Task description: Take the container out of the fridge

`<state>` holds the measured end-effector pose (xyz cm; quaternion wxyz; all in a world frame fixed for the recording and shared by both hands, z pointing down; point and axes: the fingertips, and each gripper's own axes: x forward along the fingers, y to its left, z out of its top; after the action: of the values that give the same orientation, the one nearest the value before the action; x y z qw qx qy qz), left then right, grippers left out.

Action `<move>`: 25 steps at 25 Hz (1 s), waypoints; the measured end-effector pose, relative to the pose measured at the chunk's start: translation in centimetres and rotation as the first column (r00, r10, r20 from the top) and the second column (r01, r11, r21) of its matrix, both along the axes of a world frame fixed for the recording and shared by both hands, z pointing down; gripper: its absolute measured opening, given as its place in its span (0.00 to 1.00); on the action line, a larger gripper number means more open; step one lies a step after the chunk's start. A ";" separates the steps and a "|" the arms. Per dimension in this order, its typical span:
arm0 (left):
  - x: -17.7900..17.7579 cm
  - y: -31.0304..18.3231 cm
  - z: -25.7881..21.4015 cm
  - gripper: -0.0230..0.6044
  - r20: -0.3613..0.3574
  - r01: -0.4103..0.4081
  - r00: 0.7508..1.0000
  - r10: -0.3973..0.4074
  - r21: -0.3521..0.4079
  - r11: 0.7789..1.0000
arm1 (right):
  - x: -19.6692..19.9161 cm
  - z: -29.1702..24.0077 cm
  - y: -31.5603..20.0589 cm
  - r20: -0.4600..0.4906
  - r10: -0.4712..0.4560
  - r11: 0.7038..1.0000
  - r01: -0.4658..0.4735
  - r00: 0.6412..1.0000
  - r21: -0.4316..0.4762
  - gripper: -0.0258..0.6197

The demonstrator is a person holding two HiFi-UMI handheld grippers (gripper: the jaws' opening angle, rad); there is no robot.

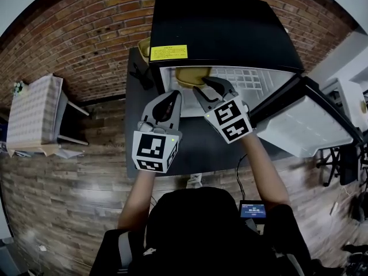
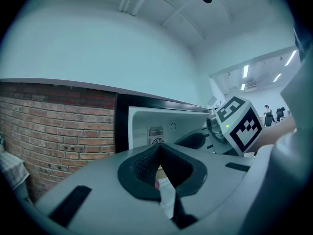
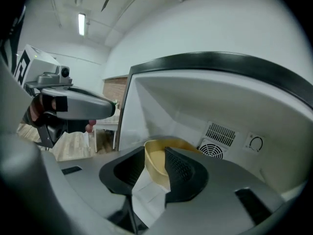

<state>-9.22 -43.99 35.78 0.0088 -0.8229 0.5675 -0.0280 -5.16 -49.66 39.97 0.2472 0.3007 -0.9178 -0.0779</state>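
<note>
A yellow container sits at the front left of the wire shelf inside the open black mini fridge. My right gripper reaches into the fridge opening, open, with the container's near wall between its jaws; the pads stand off it. Left of it and just outside the opening, my left gripper is shut on nothing. The left gripper view shows the fridge's white interior and the right gripper's marker cube.
The fridge door hangs open to the right. The fridge stands on a dark surface against a brick wall. A small table with a checked cloth stands at the left. A second yellow object sits behind the fridge's left corner.
</note>
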 end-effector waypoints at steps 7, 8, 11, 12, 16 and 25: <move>-0.2 -0.6 0.3 0.06 0.002 0.014 1.000 -0.014 -0.007 1.000 | -1.2 2.4 -1.3 -0.239 -0.089 0.994 0.103 0.967 0.047 0.31; -0.2 -0.6 0.3 0.06 0.003 0.015 1.000 -0.015 -0.008 1.000 | -1.4 2.9 -1.3 -0.267 -0.101 0.992 0.117 0.958 0.047 0.32; -0.1 -0.6 0.4 0.06 0.016 0.009 1.000 -0.009 -0.004 1.000 | -1.9 4.1 -1.5 -0.349 -0.125 0.986 0.155 0.929 0.058 0.32; -0.1 -0.6 0.4 0.06 0.022 0.007 1.000 -0.007 -0.002 1.000 | -2.0 4.5 -1.6 -0.377 -0.132 0.984 0.167 0.917 0.061 0.32; -0.2 -0.5 0.4 0.06 0.027 0.012 1.000 -0.012 -0.005 1.000 | -2.5 5.9 -2.0 -0.502 -0.150 0.974 0.215 0.852 0.074 0.32; -1.1 0.2 0.3 0.06 0.030 0.034 0.999 -0.034 -0.003 0.999 | -3.0 7.3 -2.4 -0.613 -0.165 0.962 0.263 0.772 0.073 0.19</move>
<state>-10.36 -43.80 36.09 0.0151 -0.8126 0.5812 -0.0415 -8.16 -52.06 47.26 0.4912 0.1717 -0.8109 -0.2677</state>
